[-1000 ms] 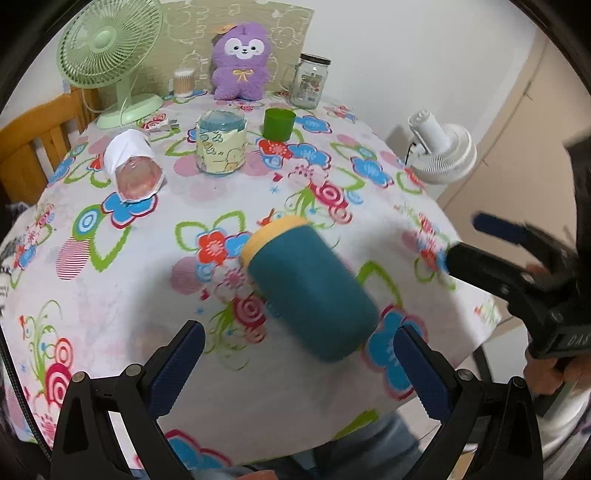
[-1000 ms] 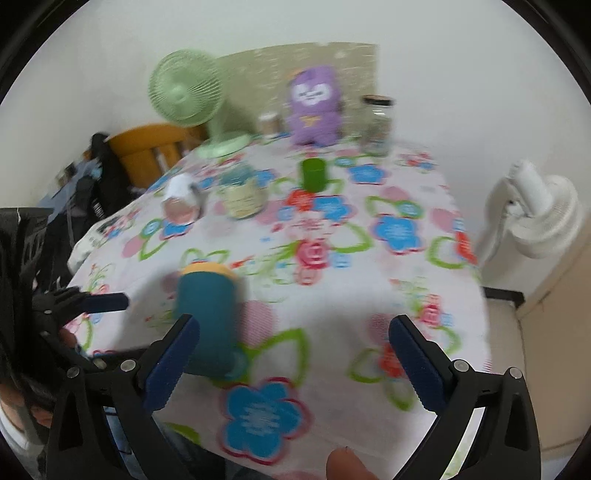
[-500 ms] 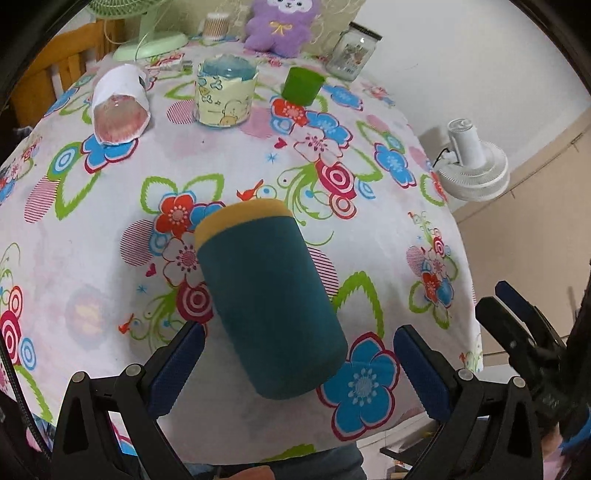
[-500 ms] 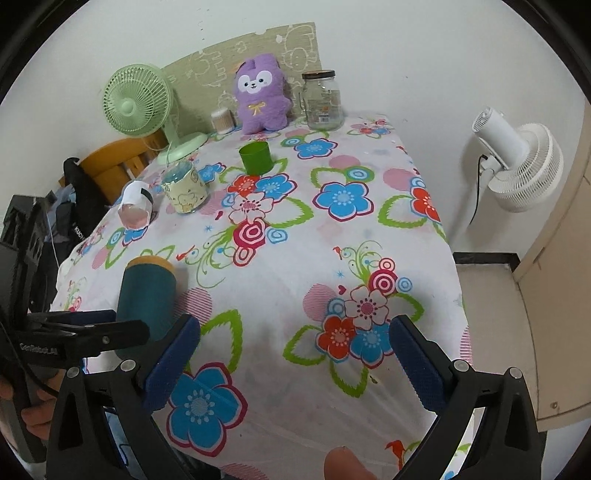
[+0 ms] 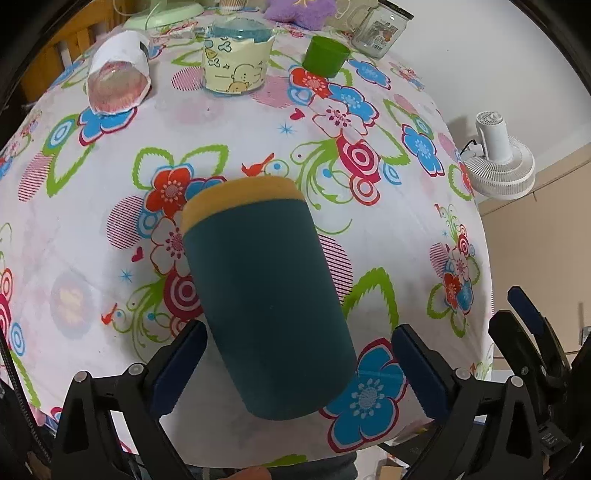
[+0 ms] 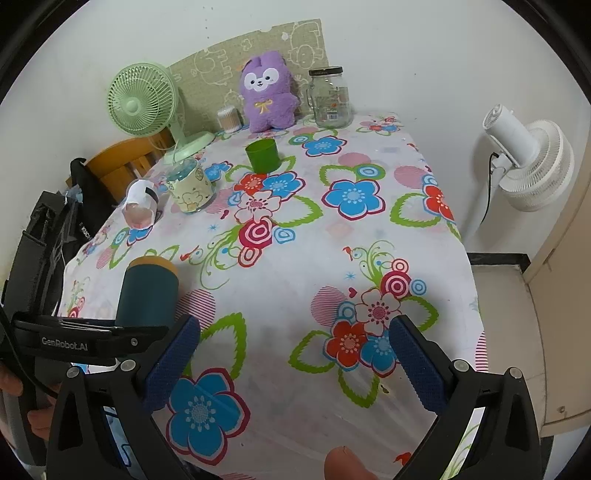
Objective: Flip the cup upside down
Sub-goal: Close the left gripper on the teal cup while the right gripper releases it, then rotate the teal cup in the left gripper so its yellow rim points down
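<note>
A dark teal cup (image 5: 266,302) with a yellow band at its far end stands on the flowered tablecloth (image 5: 229,129) near the front edge; it also shows in the right wrist view (image 6: 147,295). My left gripper (image 5: 295,373) is open, its blue pads on either side of the cup's near end, not touching it. My right gripper (image 6: 295,363) is open and empty above the table's front right part, well to the right of the cup. The left gripper (image 6: 92,338) shows there in front of the cup.
Farther back on the table are a tipped white cup (image 5: 118,77), a cartoon mug (image 5: 236,61), a green cup (image 5: 327,55), a glass jar (image 5: 380,29), a purple plush (image 6: 267,94) and a green fan (image 6: 147,103). A white floor fan (image 6: 524,162) stands right of the table.
My left gripper has moved forward, so the teal cup now sits between its open fingers. My right gripper has drawn back and to the right, away from the cup.
</note>
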A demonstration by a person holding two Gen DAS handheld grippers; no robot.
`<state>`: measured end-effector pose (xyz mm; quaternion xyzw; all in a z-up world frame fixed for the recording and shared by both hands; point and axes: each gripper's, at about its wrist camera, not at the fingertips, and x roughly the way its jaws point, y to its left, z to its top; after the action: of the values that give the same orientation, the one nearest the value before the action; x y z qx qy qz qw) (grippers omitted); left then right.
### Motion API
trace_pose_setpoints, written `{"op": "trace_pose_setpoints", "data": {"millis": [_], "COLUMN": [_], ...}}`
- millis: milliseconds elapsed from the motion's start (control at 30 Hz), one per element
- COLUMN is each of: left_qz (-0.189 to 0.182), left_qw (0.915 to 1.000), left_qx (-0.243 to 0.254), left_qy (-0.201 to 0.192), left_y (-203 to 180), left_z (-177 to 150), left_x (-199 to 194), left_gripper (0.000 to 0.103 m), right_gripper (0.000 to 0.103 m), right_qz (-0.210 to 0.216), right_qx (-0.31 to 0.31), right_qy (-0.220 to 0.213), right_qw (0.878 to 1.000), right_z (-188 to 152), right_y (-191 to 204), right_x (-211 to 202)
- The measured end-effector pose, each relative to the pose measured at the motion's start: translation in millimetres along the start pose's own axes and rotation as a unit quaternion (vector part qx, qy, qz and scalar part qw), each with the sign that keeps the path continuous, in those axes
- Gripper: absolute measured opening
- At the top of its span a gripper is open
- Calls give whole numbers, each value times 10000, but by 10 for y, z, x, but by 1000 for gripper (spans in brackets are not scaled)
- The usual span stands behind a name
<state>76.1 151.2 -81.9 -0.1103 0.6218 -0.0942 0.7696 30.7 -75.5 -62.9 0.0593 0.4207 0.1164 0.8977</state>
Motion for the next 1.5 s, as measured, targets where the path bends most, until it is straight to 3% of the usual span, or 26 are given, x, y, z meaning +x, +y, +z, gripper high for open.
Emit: {"op": "trace_pose_setpoints", "data": {"millis": [367,567,900,1133,1367,1500], "left_qz": [70,228,175,667,1011,1150], "left_qw": [9999,9997,9984,9889,9796,9756], "left_qx": [43,31,434,1193,1628,1777], "left_qy": [102,130,330,580,606,588], "left_y": [6,21,-28,-116,-141,-162], "left_z": [63,88,76,188,291,318], "left_x": [94,102,-36,-281,-521,-627], "left_gripper": [90,76,74,72,60,59], "right_gripper": [103,103,103,103,103,102], "right_qz": [4,2,136,266,406,441], "right_qx": [39,97,105,113,108,48], "right_qy": [18,25,-11,9,-5,28], "right_qw": [10000,9999,9999,9996,9991,9990], "right_z": [-49,-51,-74,-143,-200,-237], "right_y": [-43,-76,-29,23,90,142], "right_x": [1,17,26,65,73,105]}}
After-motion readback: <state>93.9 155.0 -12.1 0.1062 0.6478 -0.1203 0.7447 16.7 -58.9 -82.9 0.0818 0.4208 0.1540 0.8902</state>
